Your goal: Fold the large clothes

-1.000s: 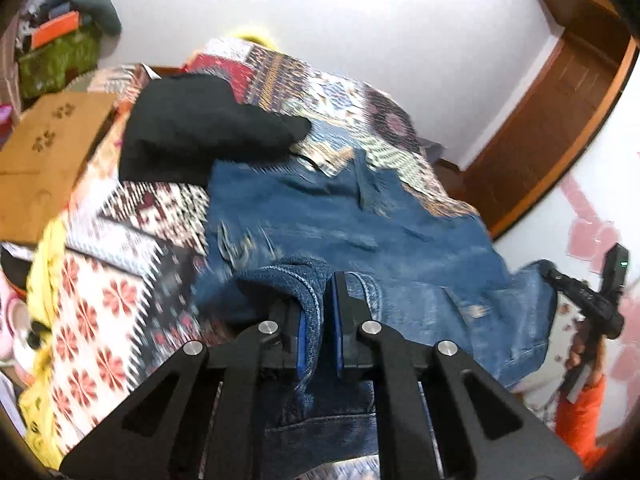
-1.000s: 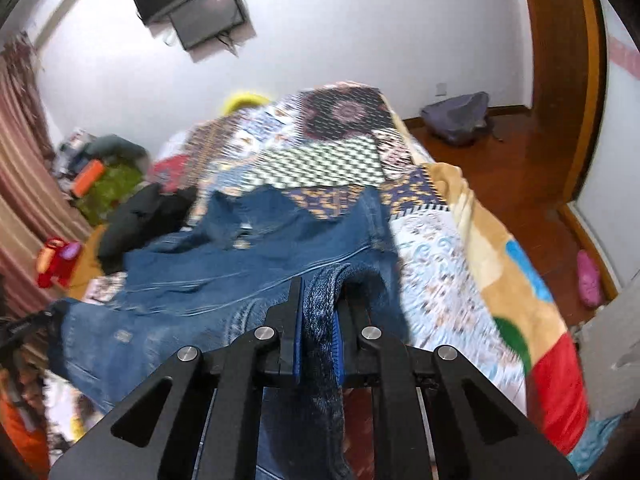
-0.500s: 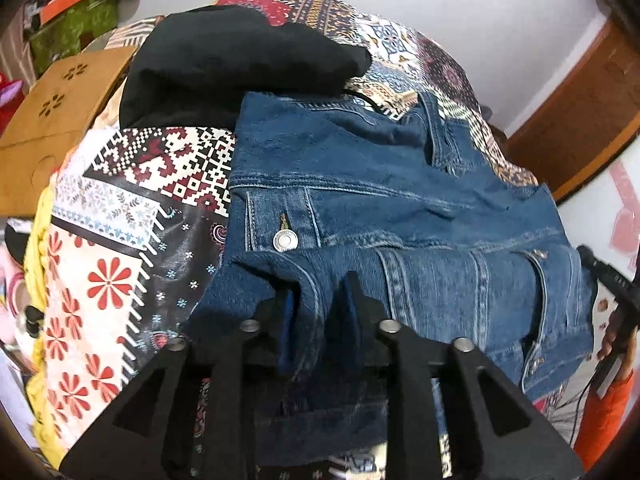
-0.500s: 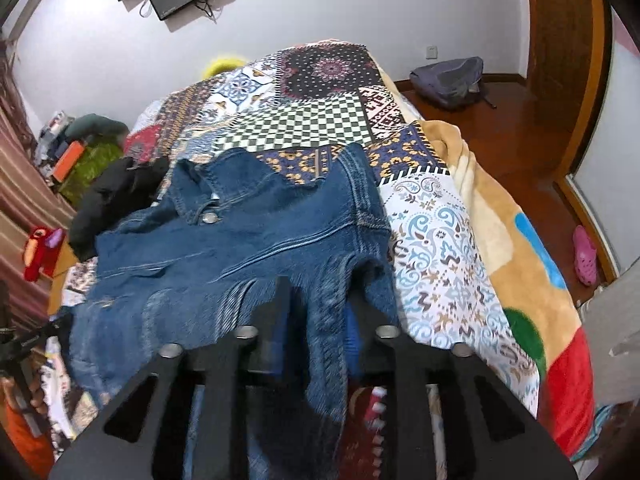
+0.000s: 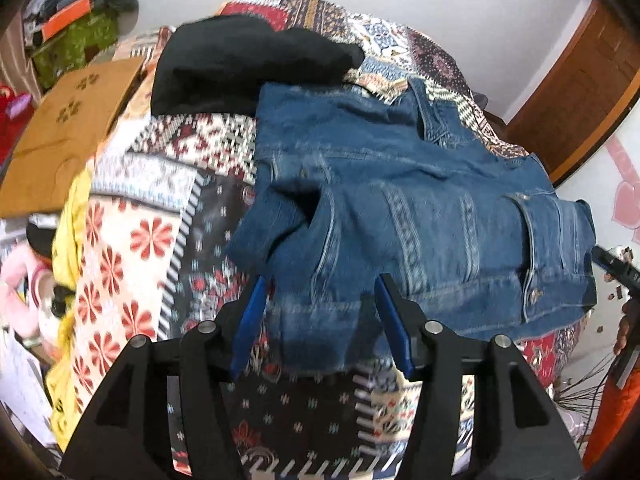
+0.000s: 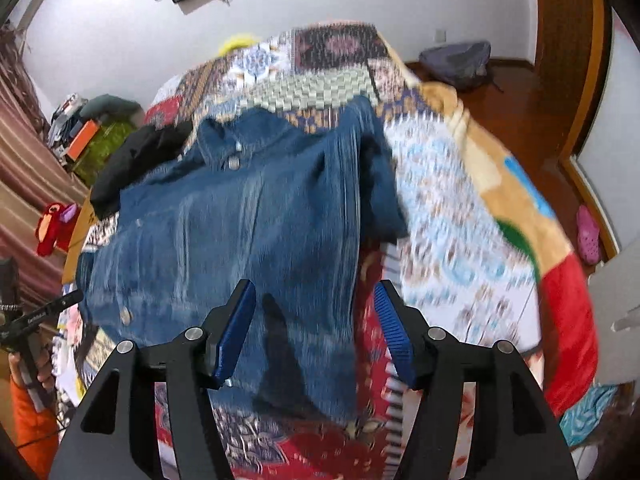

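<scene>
- Denim jacket (image 5: pixel 400 208) lies spread on the patchwork blanket (image 5: pixel 132 248), its near hem between both pairs of tongs; motion blur smears its seams.
- Black garment (image 5: pixel 240 60) touches its far corner.
- Left gripper (image 5: pixel 320 320) stands spread wide, pinching nothing.
- Right gripper (image 6: pixel 316 322) likewise gapes, empty.
- Bare blanket stretches beyond the jacket's right edge to the bed's side.

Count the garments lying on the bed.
2: the denim jacket spread across the patchwork bedspread, and a black garment bunched beyond its collar end. Others may be hidden.
</scene>
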The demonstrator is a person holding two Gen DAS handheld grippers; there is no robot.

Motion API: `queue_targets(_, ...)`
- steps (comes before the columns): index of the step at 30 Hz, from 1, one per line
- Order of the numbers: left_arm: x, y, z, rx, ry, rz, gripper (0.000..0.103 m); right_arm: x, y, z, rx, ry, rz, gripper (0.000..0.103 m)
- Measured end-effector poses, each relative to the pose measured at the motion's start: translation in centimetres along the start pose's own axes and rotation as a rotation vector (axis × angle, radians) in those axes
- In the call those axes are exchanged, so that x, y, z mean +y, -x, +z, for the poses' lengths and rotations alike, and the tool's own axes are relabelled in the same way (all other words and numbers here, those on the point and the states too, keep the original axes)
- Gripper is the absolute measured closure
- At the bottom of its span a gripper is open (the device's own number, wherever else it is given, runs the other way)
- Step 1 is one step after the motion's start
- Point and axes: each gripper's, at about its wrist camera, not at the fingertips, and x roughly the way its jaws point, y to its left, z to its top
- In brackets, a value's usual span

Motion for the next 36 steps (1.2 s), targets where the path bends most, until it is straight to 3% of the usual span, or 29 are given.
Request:
queue_targets(3,0.8,-0.6,-1.1,0.033,0.05,-0.051,0.047,-0.3,-1.0,-1.3,0.032,-0.032,0.01,0.045)
queue_targets(7,1.7,-1.3,-2.2,0.047,0.104,-0.092,0.047,-0.2,-1.0,-2.4,0.008,-0.038,0.008,0.038)
queue_targets(12,1.6,-1.8,-2.2,0.051,0.077,-0.109,0.047,0.5,-1.1,-2.5,-0.014,-0.01,-0.014,0.038)
queue_targets(15,1.5,-1.8,-2.3,0.046,0.065,-0.116,0.048,0.5,-0.8,-2.5,-0.033,-0.011,-0.013,0.049)
queue_targets(16,1.4,-1.7,-2.3,0.042,0.057,-0.122,0.049,0.6,-0.6,-2.4,-0.041,-0.001,-0.013,0.059)
queue_targets(17,1.3,-1.6,-2.4,0.038,0.05,-0.13,0.057,0.7,-0.4,-2.3,-0.046,0.007,-0.007,0.071)
queue_targets(20,1.1,-0.9,-2.2,0.025,0.035,-0.173,0.083,0.9,0.6,-1.9,-0.064,0.008,0.062,0.086)
queue_targets(23,0.7,0.5,-1.8,-0.014,0.038,-0.239,0.091,1.9,1.4,-1.3,-0.095,0.032,0.091,0.09)
queue_targets(27,-0.6,2.7,-0.2,-0.075,0.016,-0.278,0.092,3.1,2.3,0.6,-0.158,0.096,0.082,0.09)
queue_targets(32,-2.7,4.5,3.3,-0.149,-0.035,-0.288,0.094,3.8,2.3,5.3,-0.214,0.12,0.097,0.091)
queue_targets(36,-3.6,4.5,7.2,-0.197,-0.058,-0.244,0.095,4.2,1.7,9.0,-0.245,0.125,0.102,0.091)
